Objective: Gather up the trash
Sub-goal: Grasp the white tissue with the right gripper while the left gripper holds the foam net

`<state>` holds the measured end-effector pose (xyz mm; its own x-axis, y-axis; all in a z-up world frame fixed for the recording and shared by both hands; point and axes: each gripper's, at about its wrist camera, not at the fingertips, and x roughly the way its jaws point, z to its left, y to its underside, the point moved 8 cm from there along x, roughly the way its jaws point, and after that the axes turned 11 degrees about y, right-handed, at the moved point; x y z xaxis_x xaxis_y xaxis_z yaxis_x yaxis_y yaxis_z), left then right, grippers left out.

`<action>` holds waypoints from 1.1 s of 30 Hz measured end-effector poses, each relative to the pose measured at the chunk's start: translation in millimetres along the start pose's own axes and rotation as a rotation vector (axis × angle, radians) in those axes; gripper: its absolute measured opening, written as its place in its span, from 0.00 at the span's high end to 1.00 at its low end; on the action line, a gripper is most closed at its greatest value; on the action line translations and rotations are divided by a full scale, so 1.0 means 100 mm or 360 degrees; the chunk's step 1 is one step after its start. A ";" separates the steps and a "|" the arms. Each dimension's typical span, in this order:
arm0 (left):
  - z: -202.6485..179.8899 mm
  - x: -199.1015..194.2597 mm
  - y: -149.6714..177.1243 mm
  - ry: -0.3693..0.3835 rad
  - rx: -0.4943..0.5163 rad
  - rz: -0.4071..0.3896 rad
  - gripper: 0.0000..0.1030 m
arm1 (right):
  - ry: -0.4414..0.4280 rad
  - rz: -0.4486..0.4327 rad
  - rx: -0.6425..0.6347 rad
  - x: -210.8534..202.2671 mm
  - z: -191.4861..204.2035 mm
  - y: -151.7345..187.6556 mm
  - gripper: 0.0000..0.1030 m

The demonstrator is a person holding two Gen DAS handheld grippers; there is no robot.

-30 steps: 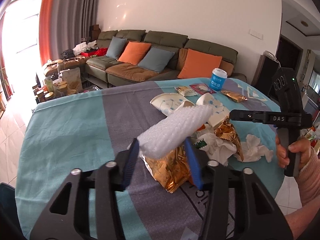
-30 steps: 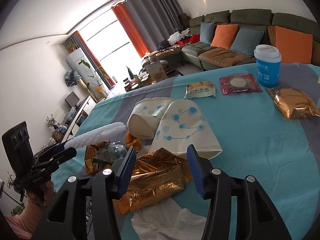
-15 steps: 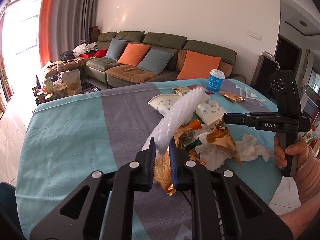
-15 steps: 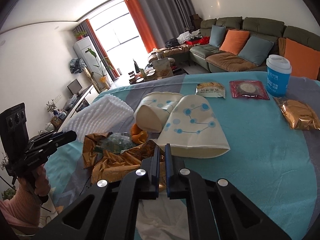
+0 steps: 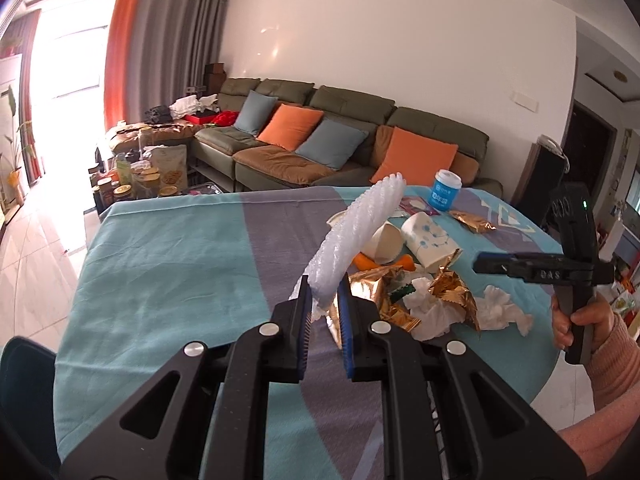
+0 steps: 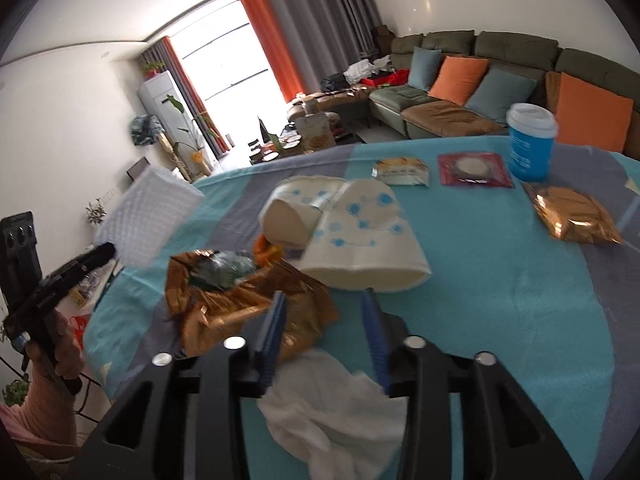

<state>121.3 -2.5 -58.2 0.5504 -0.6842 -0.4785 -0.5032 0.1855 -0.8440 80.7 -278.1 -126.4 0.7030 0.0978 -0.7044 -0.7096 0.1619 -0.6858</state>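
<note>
Your left gripper [image 5: 323, 300] is clamped on the white foam sheet [image 5: 352, 236], lifted clear of the table [image 5: 168, 264] beside the trash pile [image 5: 424, 296]. Your right gripper [image 6: 324, 320] is opening over that pile, jaws apart above gold wrapper [image 6: 240, 300] and tissue [image 6: 328, 408], gripping nothing

only thing i could actually read was "DAS" in pale letters on the side of the right gripper [image 5: 480, 266], print on the blue cup [image 5: 445, 190] was too blurry
</note>
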 end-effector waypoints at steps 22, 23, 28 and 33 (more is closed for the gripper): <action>0.28 -0.54 0.27 -0.0114 -0.0122 -0.0054 0.87 | 0.0088 0.0074 -0.0193 -0.40 -0.03 0.35 0.95; 0.29 -0.57 0.27 -0.0122 -0.0123 -0.0060 0.87 | 0.0103 0.0033 -0.0199 -0.48 -0.03 0.29 0.95; 0.37 -0.75 0.27 -0.0170 -0.0142 -0.0101 0.87 | 0.0116 -0.0139 -0.0238 -0.80 0.08 0.02 0.95; 0.48 -0.94 0.30 -0.0236 -0.0168 -0.0130 0.87 | 0.0038 -0.0273 -0.0296 -0.99 0.35 -0.22 0.95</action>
<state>86.1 101.5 -50.6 0.6807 -0.5810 -0.4462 -0.5154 0.0531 -0.8553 28.4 -257.3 -35.7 0.8143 0.0613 -0.5772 -0.5778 -0.0098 -0.8161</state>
